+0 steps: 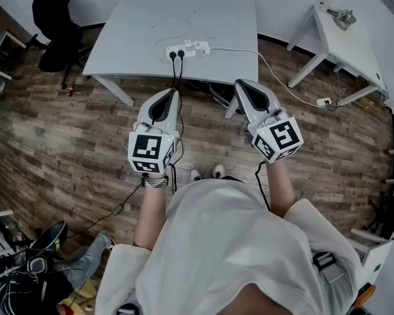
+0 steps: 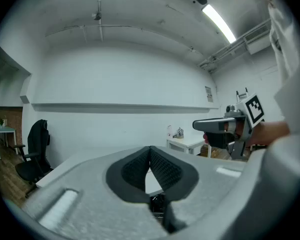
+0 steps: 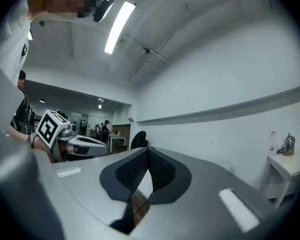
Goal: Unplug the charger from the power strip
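Note:
A white power strip (image 1: 188, 48) lies near the front edge of the grey table (image 1: 131, 31). Two black plugs (image 1: 177, 55) sit in its left end, and their black cables drop over the table edge. White blocks, one maybe the charger, stand at its right end (image 1: 201, 46); I cannot tell them apart. Both grippers hang in the air in front of the table, short of the strip and touching nothing. My left gripper (image 1: 173, 92) (image 2: 150, 149) is shut and empty. My right gripper (image 1: 240, 84) (image 3: 148, 151) is also shut and empty.
A black office chair (image 1: 56, 28) stands left of the table. A small white side table (image 1: 345, 41) stands at the right. A white cable runs from the strip to a floor socket (image 1: 324, 102). Someone's legs (image 1: 85, 258) show at lower left on the wooden floor.

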{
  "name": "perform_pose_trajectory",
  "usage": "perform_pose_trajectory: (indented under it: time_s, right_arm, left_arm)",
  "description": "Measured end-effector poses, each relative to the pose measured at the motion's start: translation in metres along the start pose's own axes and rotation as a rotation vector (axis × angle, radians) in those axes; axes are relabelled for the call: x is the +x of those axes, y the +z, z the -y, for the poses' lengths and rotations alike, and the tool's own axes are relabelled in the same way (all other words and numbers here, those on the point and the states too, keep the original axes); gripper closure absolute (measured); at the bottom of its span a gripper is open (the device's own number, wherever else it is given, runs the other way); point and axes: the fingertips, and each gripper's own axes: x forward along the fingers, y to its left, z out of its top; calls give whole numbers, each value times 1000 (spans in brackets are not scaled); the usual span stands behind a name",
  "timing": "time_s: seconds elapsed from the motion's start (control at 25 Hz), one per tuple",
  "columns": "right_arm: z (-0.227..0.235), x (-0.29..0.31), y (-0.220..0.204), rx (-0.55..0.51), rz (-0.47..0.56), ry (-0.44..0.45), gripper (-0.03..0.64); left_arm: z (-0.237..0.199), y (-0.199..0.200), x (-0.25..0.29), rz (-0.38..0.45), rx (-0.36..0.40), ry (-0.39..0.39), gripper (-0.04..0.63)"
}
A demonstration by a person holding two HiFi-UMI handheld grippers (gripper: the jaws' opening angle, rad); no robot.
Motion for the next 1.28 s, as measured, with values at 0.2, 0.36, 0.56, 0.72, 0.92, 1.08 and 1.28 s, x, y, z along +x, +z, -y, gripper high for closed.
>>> perform_pose_trajectory:
  time_s: [0.2, 0.36, 0.56, 0.72, 0.92, 1.08, 1.28]
  right_arm:
    - [5, 4, -4, -6, -4, 1, 615]
    - [10, 5, -1, -4, 24, 4, 615]
    - [21, 7, -3, -2, 28, 44, 615]
    - [27, 7, -3, -14, 34, 74, 615]
    - [48, 0, -3, -10, 40, 73, 615]
    - [61, -8, -13, 0, 25, 79, 615]
    - [79, -8, -21, 35, 32, 81, 615]
  left_arm:
    - [0, -3, 8, -8, -9, 3, 592]
    - [1, -5, 15, -12, -2, 8, 592]
    - [4, -7, 26, -21, -3, 21, 592]
    - [10, -10, 34, -26, -4, 38, 592]
    - [24, -8, 45, -32, 8, 63, 592]
    - [35, -15, 51, -42, 7, 77, 592]
    - [38, -21, 66, -61, -1, 74, 592]
